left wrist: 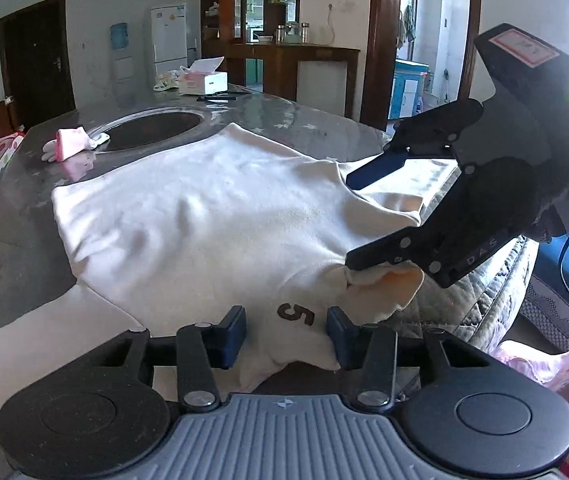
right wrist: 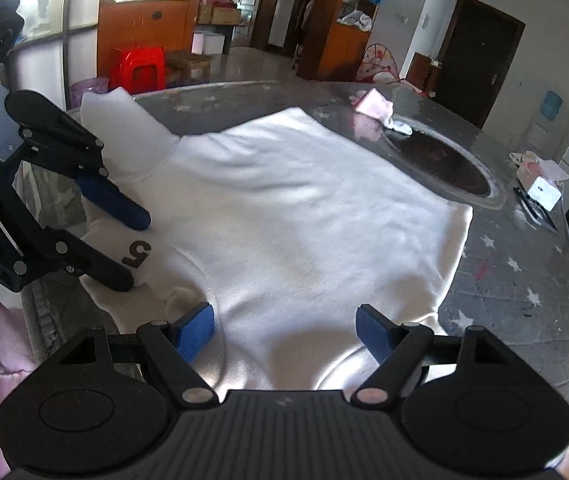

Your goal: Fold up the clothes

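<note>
A cream-white sweatshirt [left wrist: 212, 216] lies spread on the grey star-patterned table [left wrist: 12, 200]; it also shows in the right wrist view [right wrist: 304, 216]. A brown "5" [left wrist: 295, 314] marks its near edge, also seen in the right wrist view [right wrist: 137, 253]. My left gripper [left wrist: 287, 338] is open, its jaws either side of the cloth at the "5". It shows in the right wrist view [right wrist: 134, 248] too. My right gripper [right wrist: 287, 330] is open over the near hem. In the left wrist view the right gripper [left wrist: 350, 222] stands open at the shirt's right edge, its lower finger resting on a bunched fold.
A round dark recess [left wrist: 152, 126] sits in the table beyond the shirt, with a pink and white small garment [left wrist: 69, 144] beside it. A tissue box [left wrist: 203, 80] stands at the far end. A quilted cover [left wrist: 480, 292] hangs at the table's right edge.
</note>
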`<state>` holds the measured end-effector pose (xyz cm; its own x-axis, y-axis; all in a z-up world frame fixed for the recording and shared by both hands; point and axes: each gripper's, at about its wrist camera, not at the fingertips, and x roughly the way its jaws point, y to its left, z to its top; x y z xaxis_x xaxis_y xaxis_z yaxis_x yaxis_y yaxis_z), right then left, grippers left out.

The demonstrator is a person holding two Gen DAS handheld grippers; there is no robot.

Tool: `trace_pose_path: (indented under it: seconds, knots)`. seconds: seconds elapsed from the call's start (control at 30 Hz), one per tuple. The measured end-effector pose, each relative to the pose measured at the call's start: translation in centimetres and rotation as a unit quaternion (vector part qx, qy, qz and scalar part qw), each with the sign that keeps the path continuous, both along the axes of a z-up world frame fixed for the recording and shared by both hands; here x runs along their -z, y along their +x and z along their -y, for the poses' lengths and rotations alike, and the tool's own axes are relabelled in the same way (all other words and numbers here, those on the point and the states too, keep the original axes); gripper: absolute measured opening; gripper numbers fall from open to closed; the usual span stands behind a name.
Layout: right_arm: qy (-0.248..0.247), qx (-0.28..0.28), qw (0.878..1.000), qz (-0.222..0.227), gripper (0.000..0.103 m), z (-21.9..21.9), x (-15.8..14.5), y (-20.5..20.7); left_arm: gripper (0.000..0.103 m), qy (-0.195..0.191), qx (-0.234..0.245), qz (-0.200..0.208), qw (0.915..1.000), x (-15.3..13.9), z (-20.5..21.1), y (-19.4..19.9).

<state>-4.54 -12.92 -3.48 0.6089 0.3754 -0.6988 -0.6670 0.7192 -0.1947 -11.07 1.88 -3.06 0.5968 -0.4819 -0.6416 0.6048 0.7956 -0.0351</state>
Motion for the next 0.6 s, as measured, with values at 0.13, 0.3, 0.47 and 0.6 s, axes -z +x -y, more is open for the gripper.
trace_pose_path:
  seconds: [0.13, 0.3, 0.47, 0.6]
  knots:
    - [0.020, 0.012, 1.000, -0.017, 0.080, 0.3, 0.1, 0.5, 0.050, -0.037, -0.037, -0.007, 0.9986, -1.0, -1.3, 1.8]
    - [0.024, 0.012, 0.999, -0.019, 0.080, 0.2, 0.2, 0.5, 0.050, -0.071, -0.096, -0.007, 0.9929, -1.6, -2.5, 5.2]
    - [0.030, 0.018, 0.999, -0.018, 0.080, 0.4, 0.1, 0.7, 0.052, -0.076, -0.145, -0.018, 0.9863, -0.8, -3.7, 7.7]
    - [0.030, 0.020, 0.999, -0.028, 0.080, 0.5, 0.7, 0.8, 0.052, -0.073, -0.172, -0.019, 0.9822, 0.3, -5.1, 7.9]
